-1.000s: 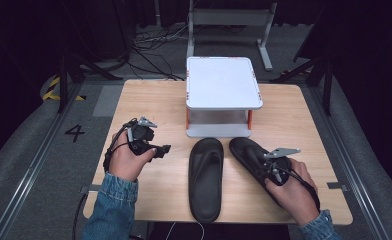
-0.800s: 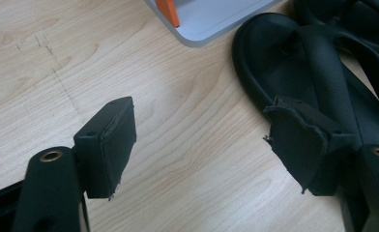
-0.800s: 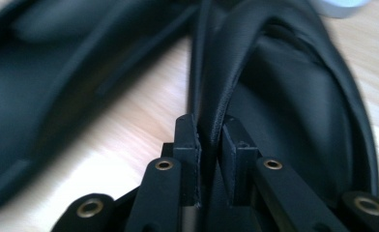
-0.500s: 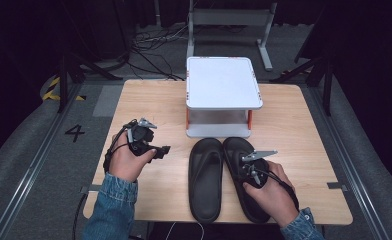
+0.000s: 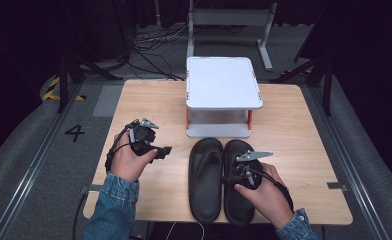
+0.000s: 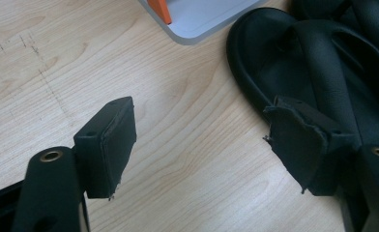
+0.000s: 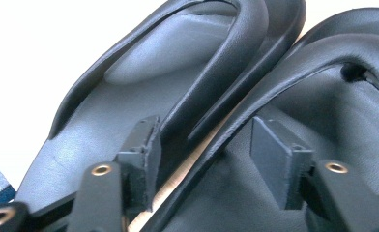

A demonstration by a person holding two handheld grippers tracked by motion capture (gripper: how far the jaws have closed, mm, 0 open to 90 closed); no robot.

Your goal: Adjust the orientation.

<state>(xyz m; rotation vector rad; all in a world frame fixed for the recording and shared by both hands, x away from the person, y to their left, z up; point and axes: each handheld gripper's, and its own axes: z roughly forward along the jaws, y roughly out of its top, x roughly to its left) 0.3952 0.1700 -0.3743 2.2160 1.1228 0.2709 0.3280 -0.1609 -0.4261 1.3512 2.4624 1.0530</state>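
Now two black sandals [image 5: 205,177] lie side by side on the worktop [image 5: 149,100], toes just before a white stand [image 5: 223,82]. The right gripper [image 7: 202,145] sits open over the right sandal [image 5: 239,200], its jaws astride that sandal's inner rim, not closed on it. The left gripper [image 6: 202,145] hovers wide open and empty, left of the pair. Rubbery and probably light, the sandals likely flex; the rim or strap looks the surest hold.

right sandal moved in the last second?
Yes. The right sandal has slid left toward the left sandal and now lies beside it below the white stand, with the right gripper on it.
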